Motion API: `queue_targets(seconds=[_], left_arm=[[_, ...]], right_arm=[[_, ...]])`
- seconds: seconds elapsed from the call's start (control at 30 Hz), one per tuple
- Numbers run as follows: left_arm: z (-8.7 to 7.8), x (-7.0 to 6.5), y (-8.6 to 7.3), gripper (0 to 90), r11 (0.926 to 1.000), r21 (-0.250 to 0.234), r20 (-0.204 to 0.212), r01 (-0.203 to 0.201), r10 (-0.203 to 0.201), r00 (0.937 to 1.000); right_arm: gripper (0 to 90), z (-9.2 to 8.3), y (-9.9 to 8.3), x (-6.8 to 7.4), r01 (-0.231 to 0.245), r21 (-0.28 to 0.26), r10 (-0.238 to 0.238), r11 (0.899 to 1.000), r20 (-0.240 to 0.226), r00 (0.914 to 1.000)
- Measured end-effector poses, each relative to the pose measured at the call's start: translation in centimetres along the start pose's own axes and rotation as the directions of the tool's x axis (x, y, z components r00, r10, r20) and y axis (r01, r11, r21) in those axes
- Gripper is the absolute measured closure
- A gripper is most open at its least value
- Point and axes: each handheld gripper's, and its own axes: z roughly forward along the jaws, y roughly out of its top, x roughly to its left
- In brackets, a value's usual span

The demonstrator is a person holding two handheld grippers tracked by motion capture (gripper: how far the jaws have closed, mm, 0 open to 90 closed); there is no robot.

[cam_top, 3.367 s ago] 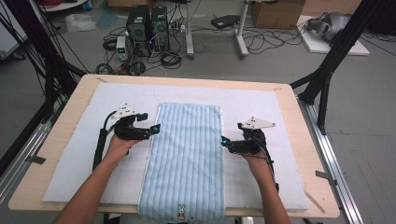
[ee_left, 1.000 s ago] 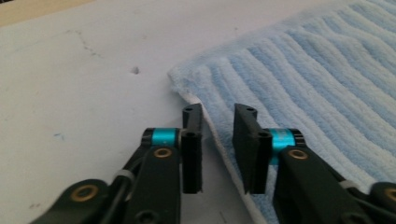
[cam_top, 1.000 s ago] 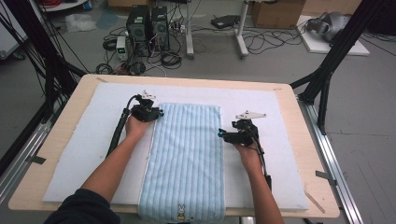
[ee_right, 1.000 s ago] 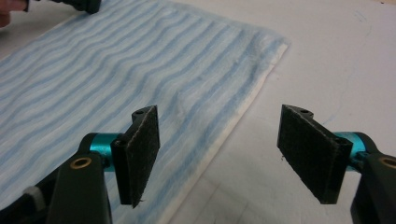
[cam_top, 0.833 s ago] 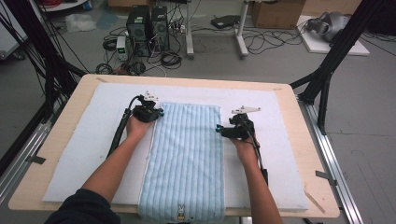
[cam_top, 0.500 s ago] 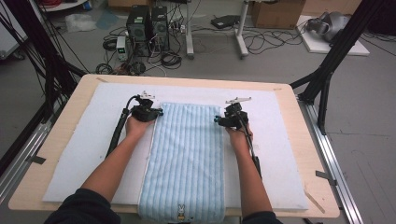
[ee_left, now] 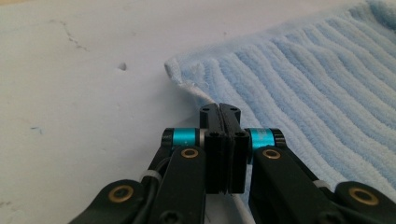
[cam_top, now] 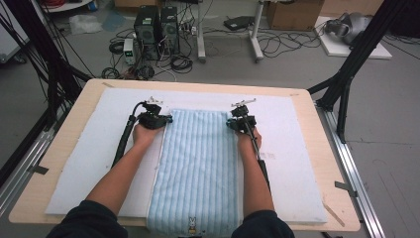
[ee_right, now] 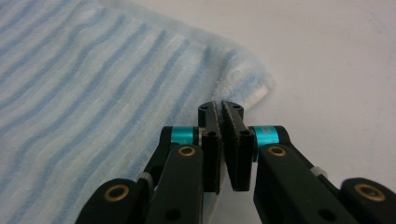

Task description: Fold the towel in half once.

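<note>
Both grippers clamp the striped towel [cam_top: 198, 168]: left gripper [cam_top: 166, 119] at eleven o'clock corner, right gripper [cam_top: 232, 124] at one; white mat [cam_top: 89, 148] underneath, nothing blocking.

You have the towel [cam_top: 198, 168] lying lengthwise on the pad [cam_top: 89, 158] that covers the table [cam_top: 327, 163], with your left gripper [cam_top: 166, 119] at its far left corner, your right gripper [cam_top: 231, 124] at its far right corner, and the computer towers [cam_top: 157, 25] on the floor beyond.
</note>
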Motion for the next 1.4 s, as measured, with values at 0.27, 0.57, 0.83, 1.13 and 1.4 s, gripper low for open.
queue_targets(seconds=[0.27, 0.57, 0.83, 1.13, 1.4], left_arm=[[-1.0, 0.2, 1.4, 88.4, 0.9927, -0.111, 0.017, 0.048, -0.046, 0.9988], [-3.0, -0.3, -0.8, 88.3, 0.99, -0.137, 0.068, 0.034, -0.025, 0.9974], [-5.3, -1.5, -1.8, 88.3, 0.9833, -0.181, 0.107, 0.018, 0.002, 0.9943], [-7.9, -3.3, -4.1, 88.3, 0.978, -0.204, 0.13, -0.044, 0.071, 0.9889], [-9.8, -4.3, -6.2, 88.2, 0.9782, -0.181, 0.147, -0.102, 0.13, 0.9806]], right_arm=[[86.6, -0.8, 0.2, -0.9, -0.084, -0.148, 0.083, 0.985, -0.011, 0.9965], [86.4, -2.6, -0.2, 0.5, 0.004, -0.147, -0.014, 0.989, -0.067, 0.9976], [86.3, -4.5, -1.7, 1.9, 0.046, -0.143, -0.062, 0.989, -0.112, 0.9918], [86.3, -6.7, -4.2, 2.9, 0.066, -0.146, -0.087, 0.987, -0.142, 0.9861], [86.1, -8.7, -5.8, 4.1, 0.112, -0.144, -0.135, 0.983, -0.163, 0.9773]])
